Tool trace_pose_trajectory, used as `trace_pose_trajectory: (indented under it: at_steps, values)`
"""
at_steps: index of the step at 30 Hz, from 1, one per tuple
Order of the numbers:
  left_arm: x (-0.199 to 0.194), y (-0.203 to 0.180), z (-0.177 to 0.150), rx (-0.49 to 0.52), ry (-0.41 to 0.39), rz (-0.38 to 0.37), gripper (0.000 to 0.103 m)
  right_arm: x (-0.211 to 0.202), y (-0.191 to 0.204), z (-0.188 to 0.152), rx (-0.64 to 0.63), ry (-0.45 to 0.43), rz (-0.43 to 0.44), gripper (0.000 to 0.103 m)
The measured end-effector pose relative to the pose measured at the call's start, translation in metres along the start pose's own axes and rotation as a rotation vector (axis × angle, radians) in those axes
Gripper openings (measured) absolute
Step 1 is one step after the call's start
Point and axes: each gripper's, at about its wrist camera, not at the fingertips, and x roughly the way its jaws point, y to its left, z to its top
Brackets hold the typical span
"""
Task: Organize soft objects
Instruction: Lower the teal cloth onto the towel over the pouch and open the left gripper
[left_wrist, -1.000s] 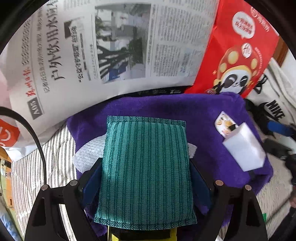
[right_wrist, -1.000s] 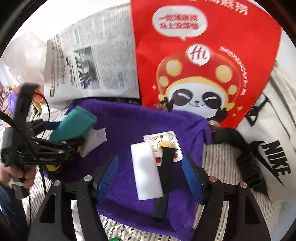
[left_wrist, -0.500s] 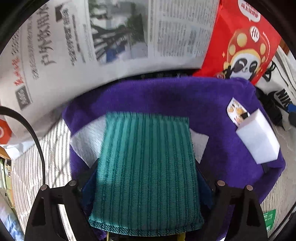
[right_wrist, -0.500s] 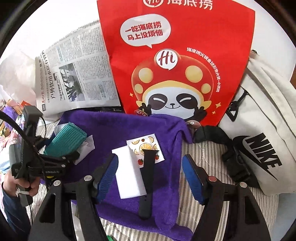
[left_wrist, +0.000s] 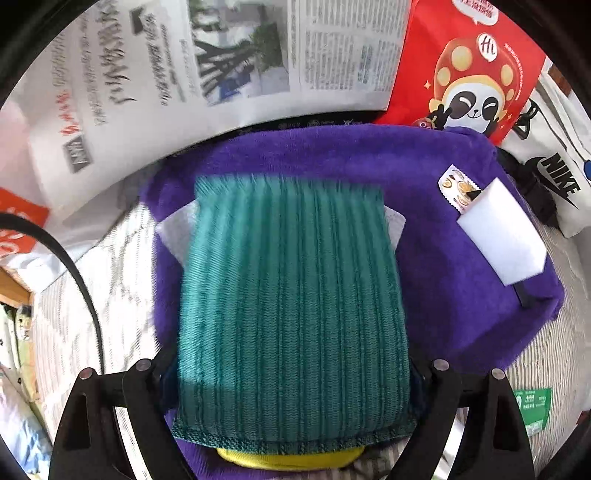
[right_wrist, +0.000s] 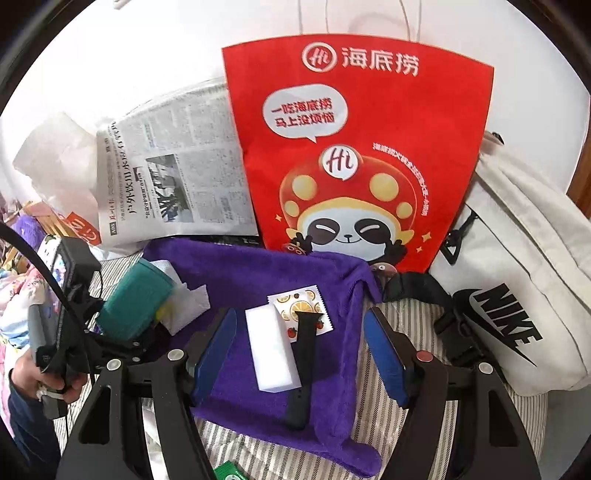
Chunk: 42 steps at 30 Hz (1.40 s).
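Observation:
My left gripper (left_wrist: 291, 369) is shut on a teal ribbed sponge (left_wrist: 291, 302) with a yellow underside, held over the left part of a purple towel (left_wrist: 443, 266). The sponge also shows in the right wrist view (right_wrist: 136, 302), above a white wipe (right_wrist: 188, 306). My right gripper (right_wrist: 301, 354) is open and empty, its blue pads either side of a white foam block (right_wrist: 271, 350) and a black watch strap (right_wrist: 303, 365) lying on the purple towel (right_wrist: 258, 273). A fruit-print sachet (right_wrist: 299, 306) lies under the strap's far end.
A red panda bag (right_wrist: 354, 155) and a newspaper (right_wrist: 173, 177) stand behind the towel. A white Nike bag (right_wrist: 517, 295) with black straps lies at the right. The striped bedsheet (right_wrist: 373, 435) surrounds the towel. A green packet (left_wrist: 532, 402) lies on the sheet.
The left gripper with the teal sponge has pulled back and up from the towel. The right gripper has drawn back and risen, so more of the red bag and wall show.

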Motion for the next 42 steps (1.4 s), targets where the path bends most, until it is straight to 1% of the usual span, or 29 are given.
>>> trace_pose_trajectory:
  at_steps: [3, 8, 10, 12, 14, 16, 18, 19, 20, 22, 23, 25, 29, 30, 33, 34, 36, 39, 40, 42]
  values:
    - [-0.014, -0.003, -0.007, -0.01, -0.01, 0.02, 0.09, -0.004, 0.007, 0.0, -0.018, -0.003, 0.006, 0.071]
    - [-0.033, -0.007, -0.021, -0.008, -0.021, -0.004, 0.09, -0.017, 0.02, 0.0, -0.05, -0.025, -0.001, 0.071]
    - [-0.038, -0.007, -0.027, -0.011, -0.022, 0.001, 0.09, -0.023, 0.026, -0.001, -0.069, -0.036, -0.013, 0.071]
    - [-0.046, -0.016, -0.034, -0.009, -0.027, -0.008, 0.09, -0.031, 0.032, -0.003, -0.076, -0.052, -0.024, 0.071]
    - [-0.047, -0.017, -0.032, -0.002, -0.026, -0.008, 0.09, -0.035, 0.035, -0.009, -0.067, -0.049, -0.004, 0.072]
    - [-0.052, -0.016, -0.036, 0.011, -0.036, -0.012, 0.09, -0.036, 0.038, -0.018, -0.055, -0.034, 0.023, 0.072]
    - [-0.052, -0.01, -0.034, 0.021, -0.035, -0.025, 0.09, -0.035, 0.041, -0.026, -0.046, -0.02, 0.031, 0.072]
    - [-0.054, -0.009, -0.031, 0.014, -0.059, -0.031, 0.09, -0.034, 0.043, -0.029, -0.045, -0.013, 0.031, 0.072]
    - [-0.06, 0.007, -0.023, 0.009, -0.082, -0.039, 0.09, -0.033, 0.045, -0.033, -0.045, -0.004, 0.03, 0.072]
    - [-0.064, 0.011, -0.015, -0.004, -0.138, -0.072, 0.09, -0.032, 0.048, -0.041, -0.048, 0.011, 0.028, 0.072]
    - [-0.065, 0.011, -0.009, -0.005, -0.155, -0.088, 0.09, -0.032, 0.049, -0.045, -0.046, 0.018, 0.029, 0.072]
    - [-0.062, 0.01, 0.001, 0.003, -0.162, -0.098, 0.09, -0.03, 0.048, -0.052, -0.04, 0.032, 0.033, 0.072]
    - [-0.045, 0.003, 0.012, 0.045, -0.141, -0.046, 0.09, -0.026, 0.041, -0.065, -0.008, 0.054, 0.035, 0.072]
    - [-0.041, 0.003, 0.013, 0.044, -0.137, -0.049, 0.09, -0.025, 0.038, -0.068, 0.005, 0.06, 0.037, 0.072]
    - [-0.034, 0.004, 0.011, 0.022, -0.128, -0.09, 0.09, -0.021, 0.032, -0.073, 0.026, 0.073, 0.045, 0.072]
    - [-0.033, 0.004, 0.009, 0.019, -0.126, -0.091, 0.091, -0.02, 0.031, -0.074, 0.032, 0.074, 0.045, 0.072]
    - [-0.029, 0.002, 0.005, 0.028, -0.099, -0.062, 0.096, -0.02, 0.029, -0.076, 0.041, 0.075, 0.054, 0.072]
    - [-0.019, -0.001, -0.001, 0.035, -0.046, -0.001, 0.097, -0.019, 0.03, -0.078, 0.049, 0.074, 0.068, 0.072]
    - [-0.017, 0.0, -0.003, 0.035, -0.035, 0.0, 0.097, -0.019, 0.031, -0.078, 0.047, 0.073, 0.07, 0.072]
    - [-0.016, 0.003, -0.007, 0.017, -0.012, -0.025, 0.097, -0.018, 0.032, -0.078, 0.045, 0.076, 0.074, 0.072]
